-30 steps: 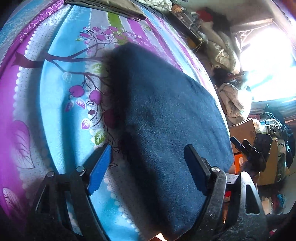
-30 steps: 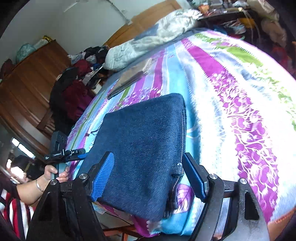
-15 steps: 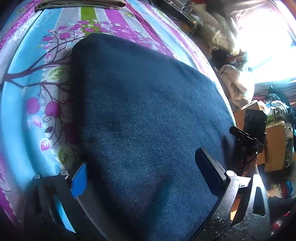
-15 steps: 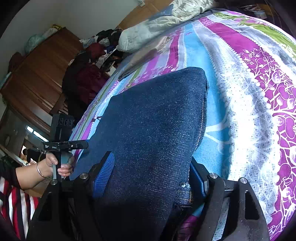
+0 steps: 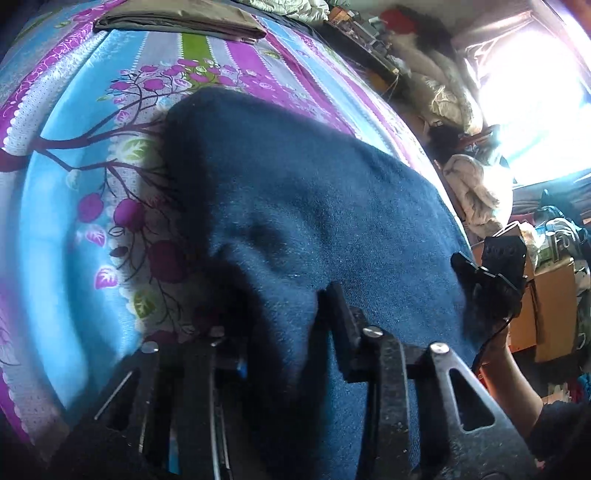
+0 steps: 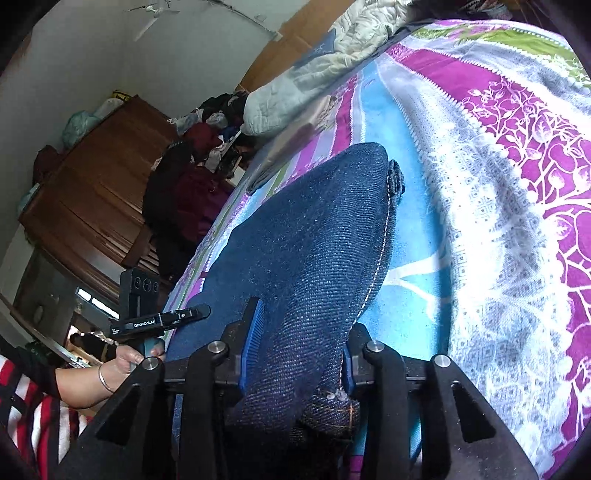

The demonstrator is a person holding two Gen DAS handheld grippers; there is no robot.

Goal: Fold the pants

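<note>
Denim, dark blue and already folded into a thick rectangular pad, makes up the pants (image 6: 314,236), which lie on the bed with its striped purple, blue and white floral sheet (image 6: 517,206); their near edge is bunched up between both sets of jaws and the rest stretches away ahead of them. The right gripper (image 6: 301,354) has its blue-padded jaws pinching a raised ridge of the denim at the corner with the pale stitched seam. The left gripper (image 5: 280,332) has its jaws drawn in on a fold of the same near edge, cloth humped up between them.

Judging by the weave and the stacked layers, the pants will be fairly heavy, soft yet bulky, not slippery, and likely to sag or open out if only the top layer is caught. The sound hold is at the two near corners, through all layers.

The right wrist view shows the seam, a belt loop at the far corner ahead of the jaws, the person's left hand (image 6: 129,362) with its bracelet, a wooden wardrobe (image 6: 92,192) and a grey quilt (image 6: 332,48) beyond. The left wrist view instead shows a flat folded olive cloth (image 5: 181,20) far ahead of the jaws, a bright window (image 5: 535,96) to their right, and the right gripper from outside.
</note>
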